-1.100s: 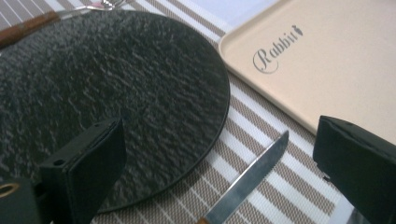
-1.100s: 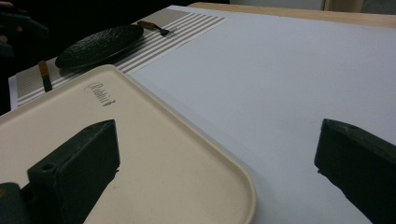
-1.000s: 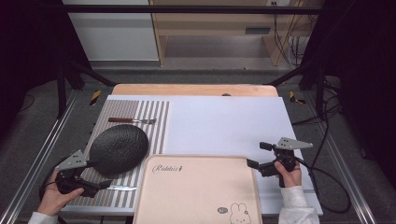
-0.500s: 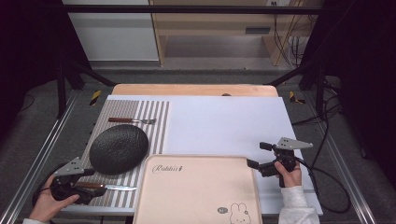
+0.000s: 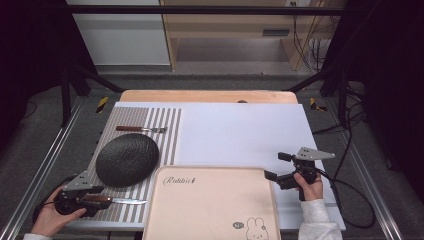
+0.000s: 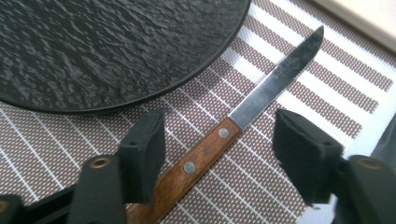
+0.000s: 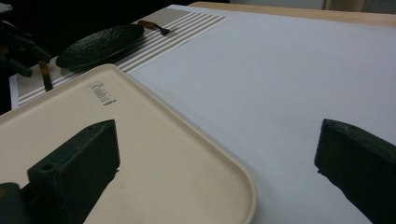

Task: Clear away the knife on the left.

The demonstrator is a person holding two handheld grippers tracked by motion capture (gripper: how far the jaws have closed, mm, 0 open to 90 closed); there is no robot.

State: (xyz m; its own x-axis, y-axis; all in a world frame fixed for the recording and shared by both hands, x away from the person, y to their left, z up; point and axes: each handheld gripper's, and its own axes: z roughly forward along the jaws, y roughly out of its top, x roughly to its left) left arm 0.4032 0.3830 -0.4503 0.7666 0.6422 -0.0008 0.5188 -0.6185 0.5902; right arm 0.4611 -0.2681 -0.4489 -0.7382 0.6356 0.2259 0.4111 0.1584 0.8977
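The left gripper (image 6: 219, 154) holds its jaws wide astride the knife (image 6: 243, 119) handle on the striped mat (image 5: 142, 120), near the dark plate (image 5: 127, 159). The right gripper (image 5: 280, 167), jaws wide, hovers at the tray (image 5: 210, 205)'s right edge.

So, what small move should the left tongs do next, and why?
Probably close. The left tongs stand open astride the knife, its wooden handle between the jaws, untouched, flat on the striped mat beside the black plate. Closing would likely grip the handle.

Lab: metal frame (image 5: 45, 165), loose cables (image 5: 350, 190), dark surround
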